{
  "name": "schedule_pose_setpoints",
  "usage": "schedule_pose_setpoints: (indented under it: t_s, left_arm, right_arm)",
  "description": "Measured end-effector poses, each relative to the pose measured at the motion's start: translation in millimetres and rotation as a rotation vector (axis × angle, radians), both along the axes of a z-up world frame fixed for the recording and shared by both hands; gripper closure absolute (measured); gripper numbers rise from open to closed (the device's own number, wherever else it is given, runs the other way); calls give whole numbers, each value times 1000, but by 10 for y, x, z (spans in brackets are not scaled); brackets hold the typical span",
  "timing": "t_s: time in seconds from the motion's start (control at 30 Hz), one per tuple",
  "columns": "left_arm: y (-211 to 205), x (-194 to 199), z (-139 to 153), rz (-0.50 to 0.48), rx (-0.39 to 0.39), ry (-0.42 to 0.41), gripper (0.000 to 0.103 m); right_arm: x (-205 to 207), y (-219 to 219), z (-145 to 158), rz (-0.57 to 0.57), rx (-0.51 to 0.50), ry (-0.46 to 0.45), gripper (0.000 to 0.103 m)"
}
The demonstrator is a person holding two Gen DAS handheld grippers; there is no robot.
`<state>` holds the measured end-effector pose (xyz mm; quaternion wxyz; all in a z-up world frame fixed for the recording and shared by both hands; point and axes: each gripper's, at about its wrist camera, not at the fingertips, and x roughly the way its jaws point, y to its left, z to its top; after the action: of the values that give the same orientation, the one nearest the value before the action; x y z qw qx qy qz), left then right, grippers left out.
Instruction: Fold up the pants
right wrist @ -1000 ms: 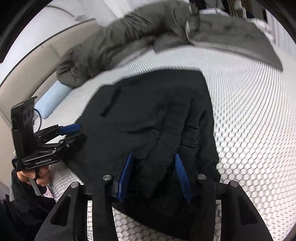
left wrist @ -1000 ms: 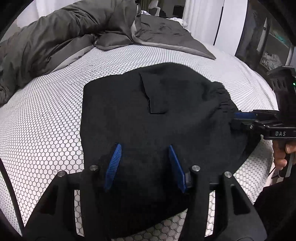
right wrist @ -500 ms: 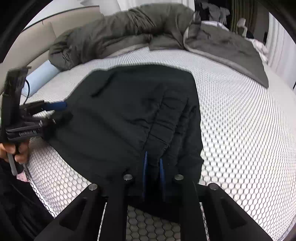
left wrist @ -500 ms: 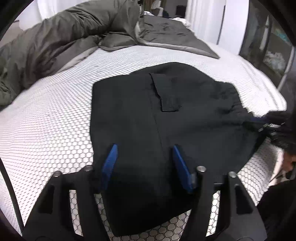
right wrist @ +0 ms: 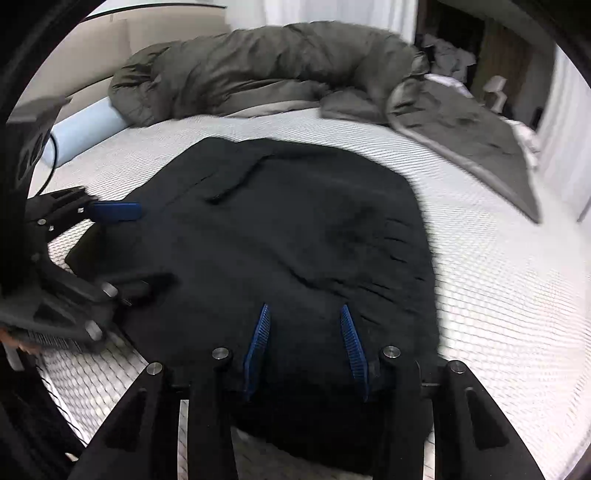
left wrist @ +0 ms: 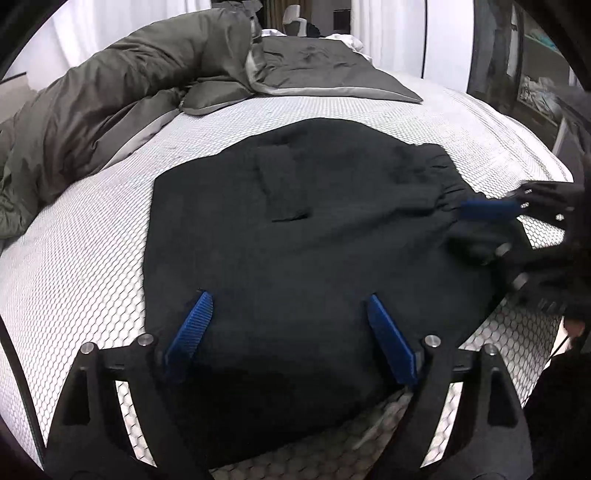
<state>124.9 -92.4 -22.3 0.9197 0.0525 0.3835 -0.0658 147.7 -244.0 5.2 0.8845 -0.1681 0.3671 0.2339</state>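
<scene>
From my left claw (left wrist: pixel 290 328), the folded pants (left wrist: pixel 314 251) lie on the bed (left wrist: pixel 74 258) straight ahead and under its tips. Its jaws have just been opening and stand wide apart, cloth between them unpinched.

From my right claw (right wrist: pixel 304 349), the pants (right wrist: pixel 288 236) run away from me, waistband gathers to the right. Its jaws have just reopened, partly apart, gripping nothing. Both claws sit at the near edge.

A bedroom in a home is shown: a wide bed (left wrist: pixel 92 258) is covered with a white honeycomb-patterned sheet, a rumpled olive-grey duvet (right wrist: pixel 266 70) is bunched along its far side, a pale blue pillow (right wrist: pixel 86 129) is tucked against a padded headboard (right wrist: pixel 99 85), and white curtains (left wrist: pixel 388 33) are hung behind.
</scene>
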Motion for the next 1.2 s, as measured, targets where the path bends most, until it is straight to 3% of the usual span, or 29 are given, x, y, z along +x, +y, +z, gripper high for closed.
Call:
schedule_pose_setpoints:
  t_s: [0.03,0.1,0.23,0.4,0.47,0.5,0.83,1.2]
  left_arm:
    - [50,-27,-2,8,-1,-3,17]
    - [163,-62,-6,25,-6,-8,17]
    - [332,-199,51,90,-34,-29,16]
    - [388,-530,225,139,-87,-126,11]
    - [402,-710,278,152,-115,-169,0]
    - [403,-783,303,160,-126,-189,1]
    - [406,-1218,325,224,-177,-293,1]
    - [318,-1306,344,194,-164,-330,1]
  right_arm:
    - [-5,-103,-4,-11,0,-6,42]
    - [31,-306,-35,-54,12,0,26]
    - [51,-525,-48,-80,132,59,24]
    - [-81,-607,209,-73,236,-22,9]
    - [-218,-730,296,-83,292,-57,3]
    - [-292,-786,321,-83,317,-74,0]
    - [-875,-997,391,-59,436,-209,0]
    - [-1029,-853,420,-29,420,-263,0]
